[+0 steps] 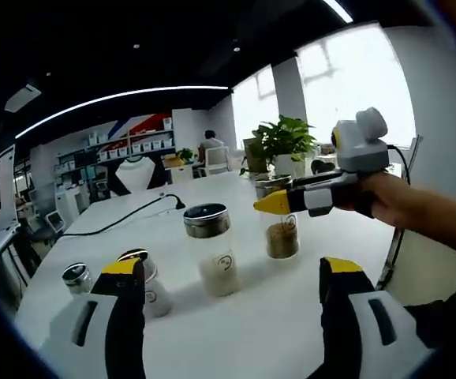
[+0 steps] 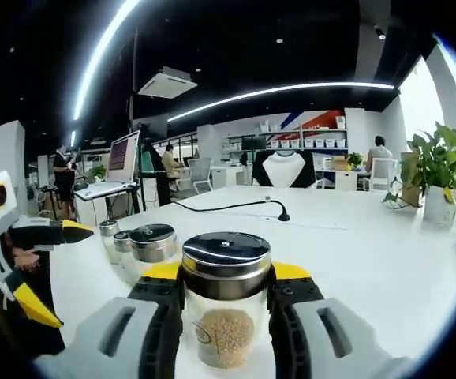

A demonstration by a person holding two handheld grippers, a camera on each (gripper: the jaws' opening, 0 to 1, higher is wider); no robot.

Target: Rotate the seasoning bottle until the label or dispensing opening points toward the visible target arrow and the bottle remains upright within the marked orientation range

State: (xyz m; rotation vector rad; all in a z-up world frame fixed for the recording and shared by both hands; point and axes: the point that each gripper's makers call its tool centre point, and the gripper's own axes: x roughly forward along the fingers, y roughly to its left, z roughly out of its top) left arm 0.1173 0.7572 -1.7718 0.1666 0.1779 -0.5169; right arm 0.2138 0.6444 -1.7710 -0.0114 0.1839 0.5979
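Note:
A clear seasoning bottle [image 2: 225, 324] with brown grains and a black-and-steel lid stands upright on the white table [image 2: 370, 260]. My right gripper [image 2: 226, 272] is shut on it, one jaw pressed on each side just under the lid. In the left gripper view the same bottle [image 1: 282, 235] stands right of centre, with the right gripper [image 1: 279, 203] reaching in from the right, held by a hand. My left gripper [image 1: 230, 266] is open wide and holds nothing. A jar of white powder [image 1: 214, 257] stands just beyond its jaws. The left gripper [image 2: 54, 268] also shows open at the left.
Two small jars [image 1: 76, 276] [image 1: 155, 290] stand by my left jaw; the same cluster of jars [image 2: 151, 242] appears left of the held bottle. A black cable [image 1: 125, 219] crosses the table. A potted plant [image 1: 287, 144] stands at the far edge. Desks, shelves and people lie beyond.

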